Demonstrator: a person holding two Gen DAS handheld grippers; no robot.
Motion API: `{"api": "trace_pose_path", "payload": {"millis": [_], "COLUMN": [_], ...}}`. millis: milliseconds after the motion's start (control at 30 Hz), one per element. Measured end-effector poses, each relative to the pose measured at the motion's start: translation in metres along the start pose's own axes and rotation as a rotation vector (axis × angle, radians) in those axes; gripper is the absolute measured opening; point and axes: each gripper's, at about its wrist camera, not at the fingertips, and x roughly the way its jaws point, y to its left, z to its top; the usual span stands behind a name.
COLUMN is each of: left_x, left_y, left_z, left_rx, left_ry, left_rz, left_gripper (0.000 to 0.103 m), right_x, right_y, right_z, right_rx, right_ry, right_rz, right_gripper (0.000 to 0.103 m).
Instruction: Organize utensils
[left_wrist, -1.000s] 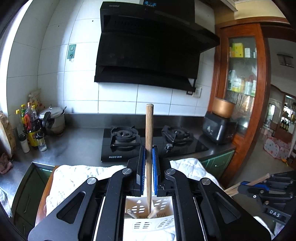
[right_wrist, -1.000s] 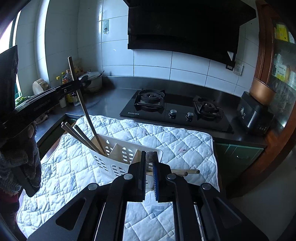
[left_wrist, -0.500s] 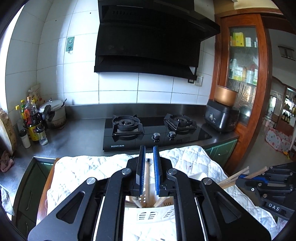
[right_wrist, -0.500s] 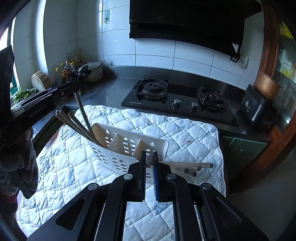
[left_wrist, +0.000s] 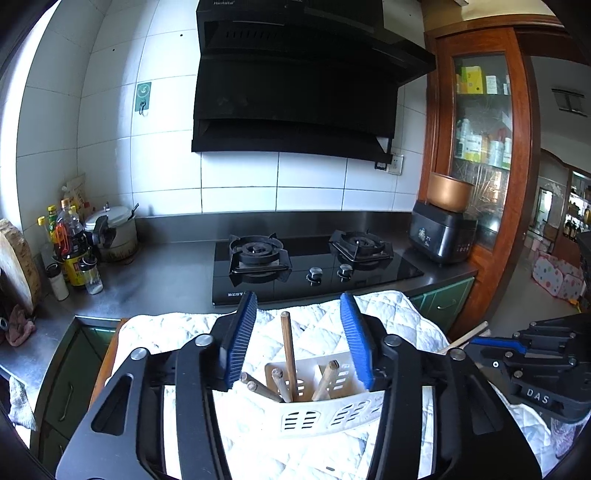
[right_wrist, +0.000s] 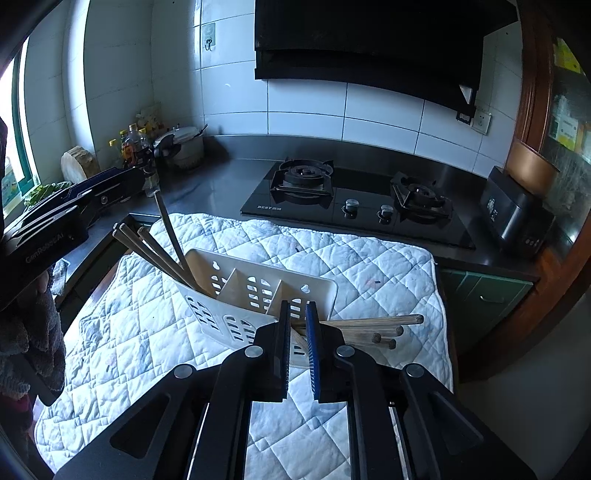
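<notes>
Left wrist view shows the clearest change: a second ago the left gripper (left_wrist: 299, 332) was clamped on an upright wooden chopstick (left_wrist: 289, 356) raised high over the white utensil caddy (left_wrist: 325, 410); its jaws have just been opening, and the blue pads now stand well apart, touching nothing. That chopstick has dropped into the caddy and stands nearly upright between the pads, its long axis vertical, blunt end up. Other chopsticks (left_wrist: 258, 386) lean out of the same compartment toward the left.

From the right wrist view, left to right: the left gripper (right_wrist: 110, 192) hovers over the left edge of the quilted white mat (right_wrist: 369, 266), the released chopstick (right_wrist: 170, 232) rising from the caddy's (right_wrist: 258, 273) left compartment just below it, beside three more chopsticks (right_wrist: 147, 251) slanting up and left. The caddy lies tilted near the middle of the mat. At its right end a bundle of chopsticks (right_wrist: 373, 326) lies roughly level, long axes running left to right, ends pointing to the mat's right edge. The right gripper's (right_wrist: 297, 343) jaws have just parted slightly; a narrow gap shows between the pads, and I cannot tell whether they touch a chopstick. The gas hob (right_wrist: 354, 203) sits beyond the mat.
</notes>
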Motion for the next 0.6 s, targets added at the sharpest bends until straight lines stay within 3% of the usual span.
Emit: {"api": "trace_pose_path", "payload": {"millis": [233,600], "left_x": [-0.031,-0.078], "left_y": [-0.002,0.002], "left_z": [-0.007,-0.038], "left_rx": [0.014,0.006], "left_ry": [-0.025,-0.022], "left_rz": [0.004,0.019], "left_gripper": [0.067,0.085], "right_x": [-0.026,-0.065], "right_y": [0.001,0.022], "right_z": [-0.005,-0.032], "right_rx": [0.016,-0.007], "right_ry": [-0.039,-0.099], "right_rz": [-0.004,-0.029], "right_gripper": [0.035,0.055]}}
